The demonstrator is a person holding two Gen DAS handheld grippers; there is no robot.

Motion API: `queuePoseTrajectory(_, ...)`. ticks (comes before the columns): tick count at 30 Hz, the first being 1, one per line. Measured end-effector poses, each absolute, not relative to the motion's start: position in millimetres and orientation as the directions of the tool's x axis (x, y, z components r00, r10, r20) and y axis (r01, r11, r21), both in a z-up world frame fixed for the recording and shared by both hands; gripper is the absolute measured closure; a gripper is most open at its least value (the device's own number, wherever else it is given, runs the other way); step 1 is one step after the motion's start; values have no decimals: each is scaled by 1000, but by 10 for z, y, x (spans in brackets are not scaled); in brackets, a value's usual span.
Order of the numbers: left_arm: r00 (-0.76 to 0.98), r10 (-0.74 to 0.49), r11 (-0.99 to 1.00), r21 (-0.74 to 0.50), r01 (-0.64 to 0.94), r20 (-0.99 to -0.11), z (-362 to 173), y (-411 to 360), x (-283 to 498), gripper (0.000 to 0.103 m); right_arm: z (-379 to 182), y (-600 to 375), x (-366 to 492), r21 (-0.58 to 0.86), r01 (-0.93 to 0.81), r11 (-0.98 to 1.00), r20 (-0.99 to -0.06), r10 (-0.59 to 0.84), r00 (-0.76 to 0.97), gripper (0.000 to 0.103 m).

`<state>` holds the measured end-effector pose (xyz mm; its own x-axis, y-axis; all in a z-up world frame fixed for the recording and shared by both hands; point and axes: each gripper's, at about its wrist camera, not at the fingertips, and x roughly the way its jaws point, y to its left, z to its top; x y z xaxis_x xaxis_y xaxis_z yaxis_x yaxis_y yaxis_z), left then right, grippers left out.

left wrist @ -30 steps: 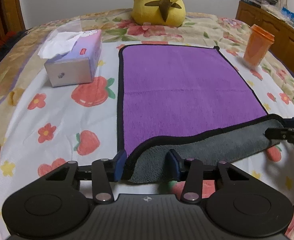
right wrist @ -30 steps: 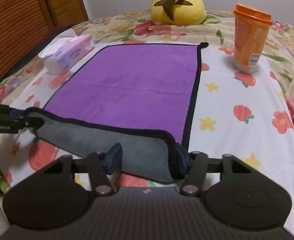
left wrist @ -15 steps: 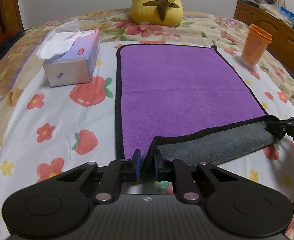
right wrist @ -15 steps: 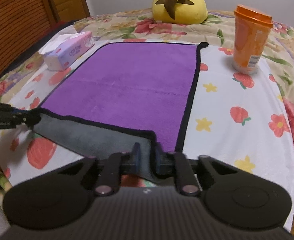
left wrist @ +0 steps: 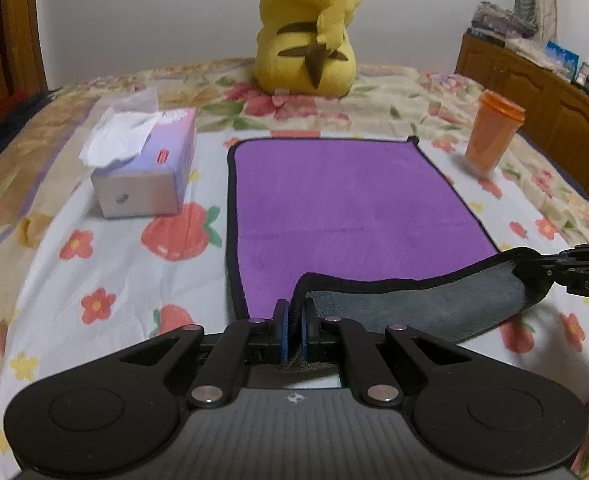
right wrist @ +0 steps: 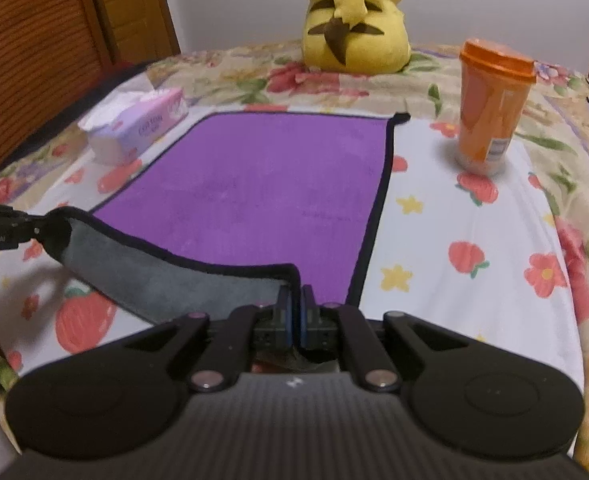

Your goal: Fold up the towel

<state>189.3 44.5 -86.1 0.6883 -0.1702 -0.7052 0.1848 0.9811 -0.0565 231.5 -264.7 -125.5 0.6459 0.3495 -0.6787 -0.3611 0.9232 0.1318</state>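
My left gripper has its jaws pinched tight on the black-trimmed near edge of the towel, at its near left corner, and my right gripper has its jaws clamped the same way on the near right corner. Between the two, that edge is raised off the bed and turned over, showing the grey underside as a sagging strip, while the rest of the purple towel lies flat on the flowered bedspread. Left of the towel, near its far corner, sits a tissue box with a white tissue standing out of the top. Right of the towel, apart from it, an orange cup stands upright. Beyond the towel's far edge sits a yellow plush toy.
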Motion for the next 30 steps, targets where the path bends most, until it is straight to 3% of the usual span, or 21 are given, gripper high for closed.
queuePoseTrajectory(30,743,-189,976,-38,216,-642,-721,432,2107,94,-1118,-2689,2549,126,-387,914,-596,381,706,98)
